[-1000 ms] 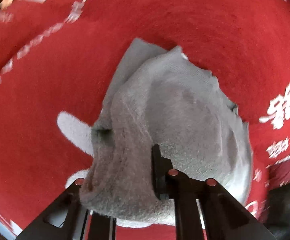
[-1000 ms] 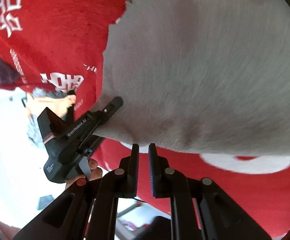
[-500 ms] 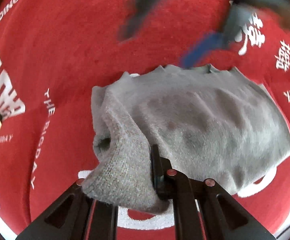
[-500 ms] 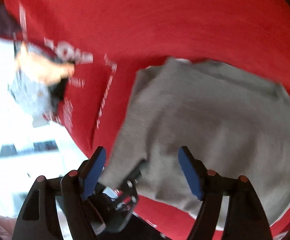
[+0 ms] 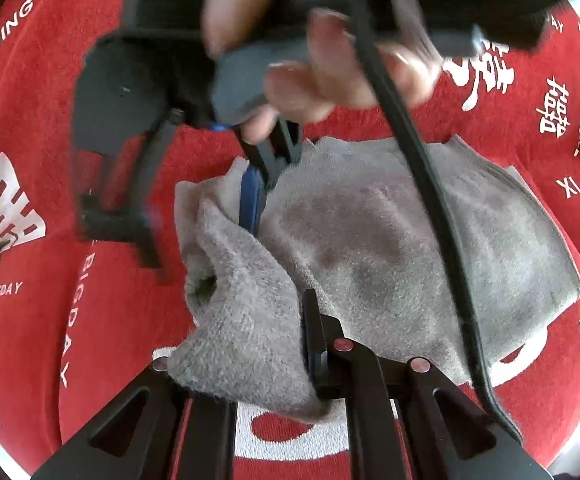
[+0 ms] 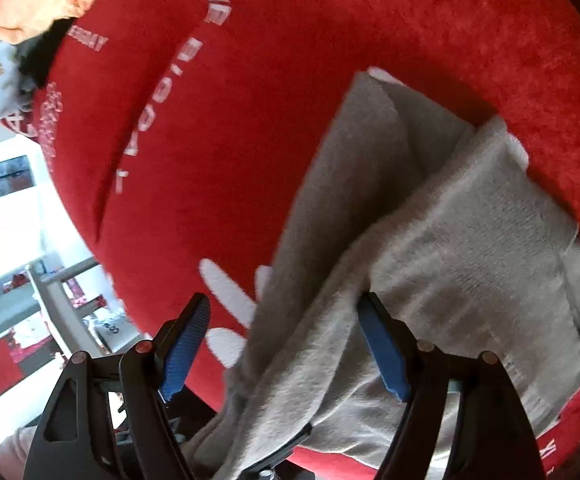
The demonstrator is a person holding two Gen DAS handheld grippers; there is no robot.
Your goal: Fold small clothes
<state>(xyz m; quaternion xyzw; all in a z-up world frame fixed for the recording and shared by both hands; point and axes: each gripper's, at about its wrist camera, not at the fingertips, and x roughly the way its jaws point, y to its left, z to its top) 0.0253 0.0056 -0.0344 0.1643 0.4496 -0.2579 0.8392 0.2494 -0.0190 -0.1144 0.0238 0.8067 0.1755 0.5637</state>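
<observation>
At the six o'clock edge of the left wrist view, the left gripper (image 5: pixel 285 364) is clenched on a bunched fold of the grey knit garment (image 5: pixel 370 248), whose body spreads toward three o'clock over the red cloth (image 5: pixel 89 340) printed with white lettering. The right gripper (image 6: pixel 285 344) stands with its blue pads (image 6: pixel 382 356) apart; its jaws have just been closing, a ridge of the garment lies between them, and the pads do not clamp it. From twelve o'clock in the left view, a hand (image 5: pixel 330 76) carries that gripper; a black strap (image 5: pixel 430 200) hangs across.
</observation>
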